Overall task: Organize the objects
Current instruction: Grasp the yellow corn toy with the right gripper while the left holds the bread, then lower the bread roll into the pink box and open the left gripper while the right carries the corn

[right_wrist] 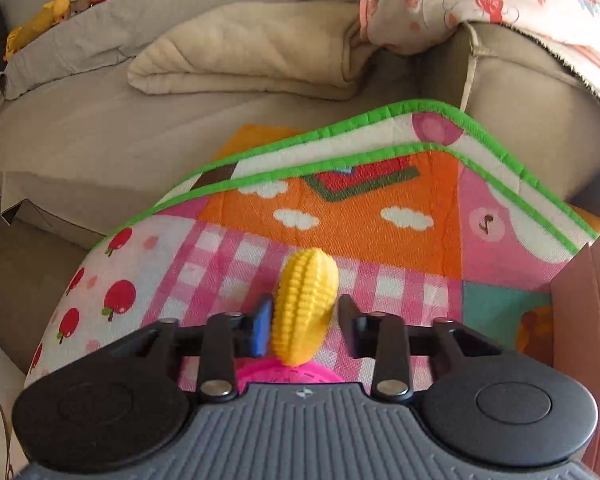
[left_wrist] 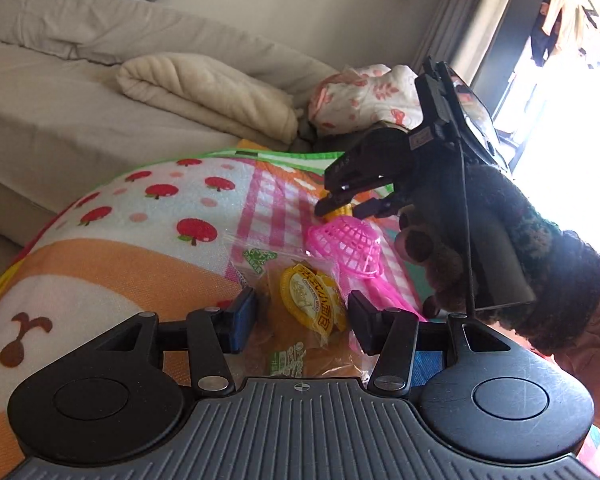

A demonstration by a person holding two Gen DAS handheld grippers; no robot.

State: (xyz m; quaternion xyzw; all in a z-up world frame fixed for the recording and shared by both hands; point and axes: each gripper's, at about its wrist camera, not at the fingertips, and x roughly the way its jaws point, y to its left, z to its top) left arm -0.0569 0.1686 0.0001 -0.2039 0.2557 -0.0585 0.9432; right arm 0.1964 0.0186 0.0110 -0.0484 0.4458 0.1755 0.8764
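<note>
A yellow toy corn cob (right_wrist: 305, 305) lies on the colourful play mat (right_wrist: 380, 220) between the fingers of my right gripper (right_wrist: 304, 326). The jaws are open around it, with a gap on the right side. A pink plastic net scoop (left_wrist: 350, 250) lies just behind the corn, and its rim shows in the right wrist view (right_wrist: 284, 376). In the left wrist view the right gripper (left_wrist: 342, 210) sits over the corn (left_wrist: 342, 213). My left gripper (left_wrist: 300, 316) is open around a clear-wrapped bread packet (left_wrist: 308, 312) on the mat (left_wrist: 140, 216).
A grey sofa (right_wrist: 80, 128) with a folded cream blanket (right_wrist: 252, 52) and a floral blanket (right_wrist: 500, 4) lies beyond the mat. Plush toys (right_wrist: 60, 4) sit on the sofa back. A brown cardboard box wall (right_wrist: 580, 320) stands at the right.
</note>
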